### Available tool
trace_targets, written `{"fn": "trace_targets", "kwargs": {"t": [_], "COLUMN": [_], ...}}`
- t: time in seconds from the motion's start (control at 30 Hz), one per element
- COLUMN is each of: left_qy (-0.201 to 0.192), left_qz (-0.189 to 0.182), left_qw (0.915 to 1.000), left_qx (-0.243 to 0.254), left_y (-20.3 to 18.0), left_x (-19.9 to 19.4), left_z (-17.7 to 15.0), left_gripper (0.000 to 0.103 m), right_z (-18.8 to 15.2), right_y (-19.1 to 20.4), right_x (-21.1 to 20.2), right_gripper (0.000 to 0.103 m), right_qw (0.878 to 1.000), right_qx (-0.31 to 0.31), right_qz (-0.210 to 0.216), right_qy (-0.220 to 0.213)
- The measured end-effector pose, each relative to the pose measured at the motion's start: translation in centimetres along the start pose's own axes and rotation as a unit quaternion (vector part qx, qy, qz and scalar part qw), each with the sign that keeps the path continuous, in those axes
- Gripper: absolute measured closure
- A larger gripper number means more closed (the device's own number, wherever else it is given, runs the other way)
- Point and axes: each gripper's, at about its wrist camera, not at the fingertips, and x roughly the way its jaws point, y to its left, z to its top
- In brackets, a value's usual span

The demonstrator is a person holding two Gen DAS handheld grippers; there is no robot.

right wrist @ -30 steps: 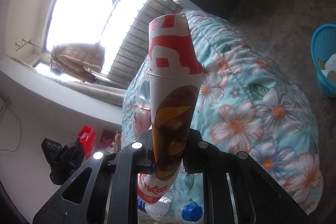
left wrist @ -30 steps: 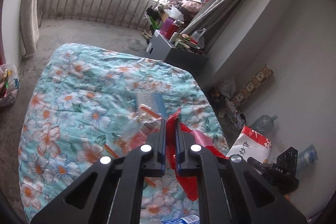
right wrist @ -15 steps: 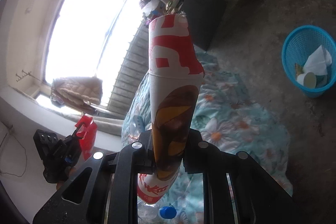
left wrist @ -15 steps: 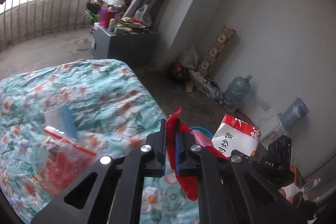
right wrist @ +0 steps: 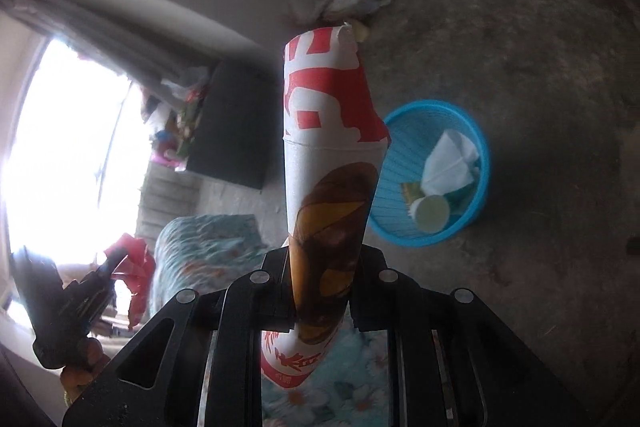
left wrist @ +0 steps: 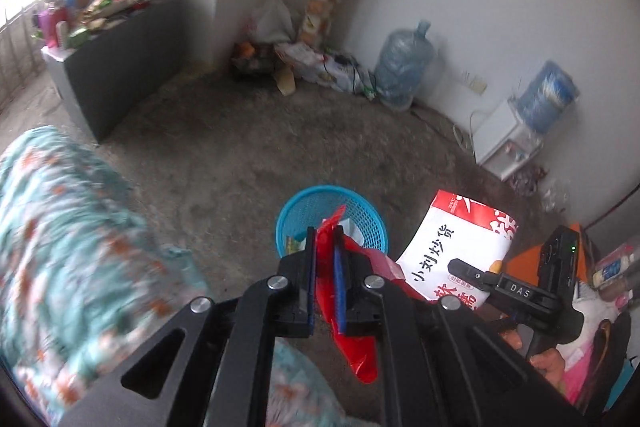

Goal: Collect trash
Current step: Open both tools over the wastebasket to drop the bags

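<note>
meanwhile left gripper (left wrist: 325,247) was clamped on a red wrapper (left wrist: 352,331), right gripper (right wrist: 322,291) pinched a snack bag (right wrist: 328,163); blue basket (right wrist: 478,151) lay beyond.

My black left tongs (left wrist: 323,251) carry blue pads and grip a glossy red wrapper (left wrist: 352,339); my black right tongs (right wrist: 322,291) clamp a white snack bag (right wrist: 328,163) printed with red lettering and a brown-and-yellow picture. Below I see a bright blue mesh basket (right wrist: 472,131) holding white paper (right wrist: 450,159), a grey mottled floor (left wrist: 240,163), and a teal bed cover (left wrist: 72,235) patterned with white, orange-centred flowers.
</note>
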Motion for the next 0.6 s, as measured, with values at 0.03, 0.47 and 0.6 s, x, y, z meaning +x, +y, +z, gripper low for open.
{"fn": "trace_targets", "kwargs": {"t": [0.03, 0.47, 0.6], "left_qy": [0.01, 0.097, 0.105], "left_qz": [0.0, 0.005, 0.015], "left_qw": [1.0, 0.9937, 0.9914], "left_qx": [0.002, -0.056, -0.077], "left_y": [-0.6, -2.0, -1.8], "left_x": [1.7, 21.8, 23.2], "left_z": [0.3, 2.3, 1.8], "left_gripper": [0.096, 0.057, 0.049], "right_z": [0.4, 4.6, 3.8], "right_y": [-1.0, -9.9, -13.1], "right_x": [0.7, 13.7, 16.5], "right_gripper": [0.085, 0.056, 0.044], "right_qw": [1.0, 0.988, 0.978], "right_qx": [0.011, 0.139, 0.185], "right_qz": [-0.006, -0.038, -0.07], "right_qy": [0.0, 0.053, 0.071]}}
